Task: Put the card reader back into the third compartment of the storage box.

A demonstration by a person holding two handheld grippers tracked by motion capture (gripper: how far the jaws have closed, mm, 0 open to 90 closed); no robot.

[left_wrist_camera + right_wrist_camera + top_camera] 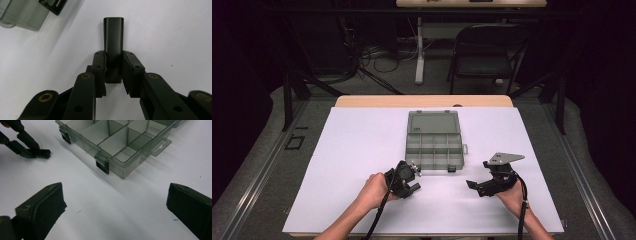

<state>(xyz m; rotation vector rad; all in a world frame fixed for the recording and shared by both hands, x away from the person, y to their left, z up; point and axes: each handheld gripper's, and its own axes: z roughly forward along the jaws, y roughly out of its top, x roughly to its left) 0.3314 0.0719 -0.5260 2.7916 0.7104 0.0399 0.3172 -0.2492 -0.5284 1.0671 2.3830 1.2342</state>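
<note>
- One small black part [113,37] is clamped in my left gripper [114,72], near the open organizer box [433,141].
- Box compartments look empty; placing remains.
- My right gripper [113,207] waits, jaws apart.

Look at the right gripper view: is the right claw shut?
No, the right claw stands wide open over bare white table.

Both forearms come in from the bottom of the high view, hands low over the table. The left hand [374,190] grips the left gripper [414,186], angled to the right, cable trailing back along the wrist. In the left gripper view its jaws press in close on a black bar. The right hand [512,192] tilts the right gripper [473,186] leftward, its grey plate on top, jaws spread wide with nothing between.
</note>
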